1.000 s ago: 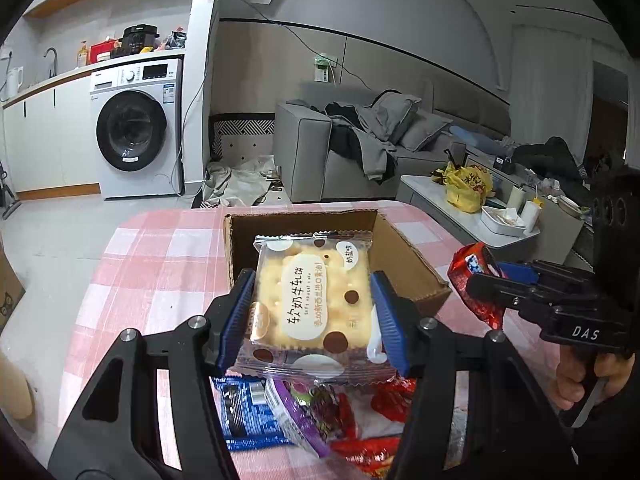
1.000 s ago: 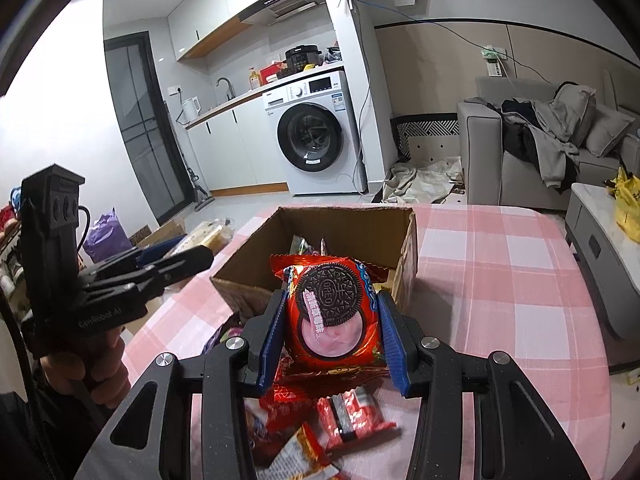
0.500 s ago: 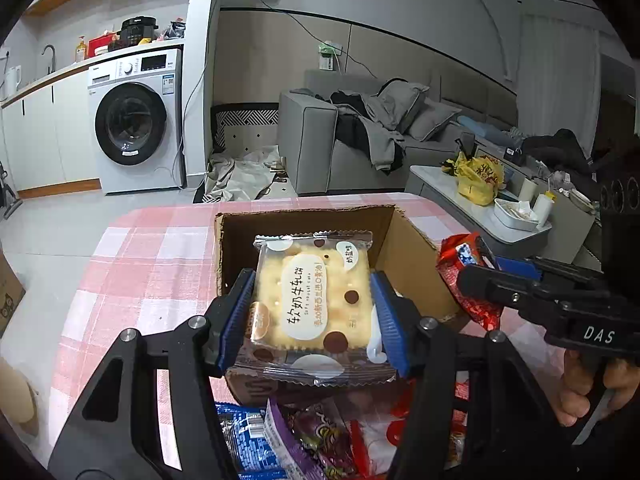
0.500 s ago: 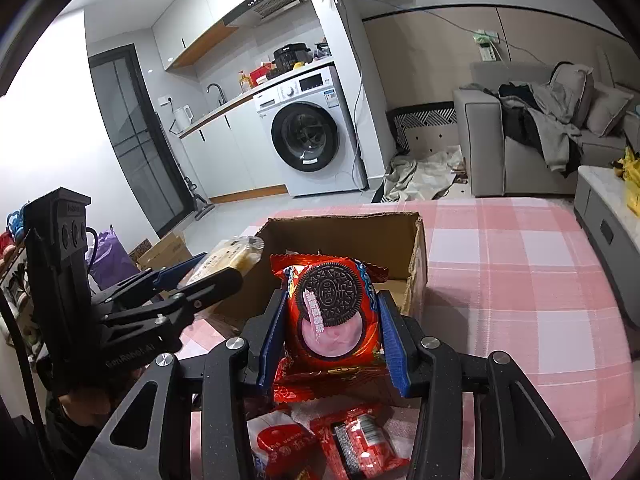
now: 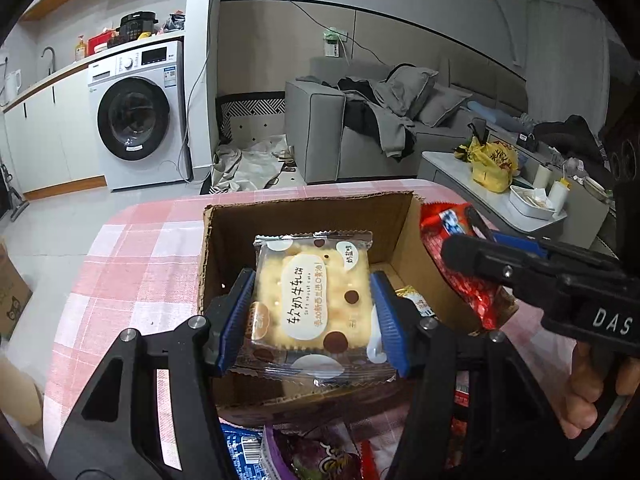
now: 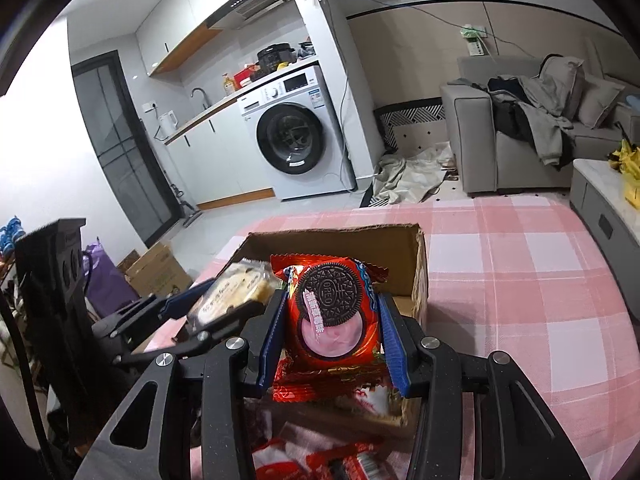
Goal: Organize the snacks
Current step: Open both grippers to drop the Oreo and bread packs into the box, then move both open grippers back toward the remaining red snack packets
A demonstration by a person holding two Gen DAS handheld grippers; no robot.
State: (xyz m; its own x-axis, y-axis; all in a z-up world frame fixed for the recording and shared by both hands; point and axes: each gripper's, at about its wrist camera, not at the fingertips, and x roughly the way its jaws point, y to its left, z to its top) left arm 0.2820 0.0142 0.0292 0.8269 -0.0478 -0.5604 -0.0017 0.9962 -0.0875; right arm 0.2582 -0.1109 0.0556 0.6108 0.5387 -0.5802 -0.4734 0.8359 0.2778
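Note:
My left gripper [image 5: 312, 316] is shut on a clear-wrapped cream biscuit pack [image 5: 310, 300] and holds it over the open cardboard box [image 5: 304, 212]. My right gripper [image 6: 331, 332] is shut on a red Oreo packet [image 6: 332, 312] and holds it above the box's [image 6: 332, 236] near edge. The right gripper with its red packet [image 5: 452, 248] shows at the right of the left wrist view. The left gripper and the biscuit pack [image 6: 236, 292] show at the left of the right wrist view. A small wrapped snack [image 5: 416, 300] lies inside the box.
Several loose snack packets [image 5: 320, 452] lie on the pink checked tablecloth [image 6: 520, 280] in front of the box; they also show in the right wrist view [image 6: 320, 456]. A washing machine [image 5: 140, 120] and a grey sofa [image 5: 360, 128] stand beyond the table.
Both grippers have moved forward with their packets, from above the loose pile to over the box. The box now looks closer and larger in both views.

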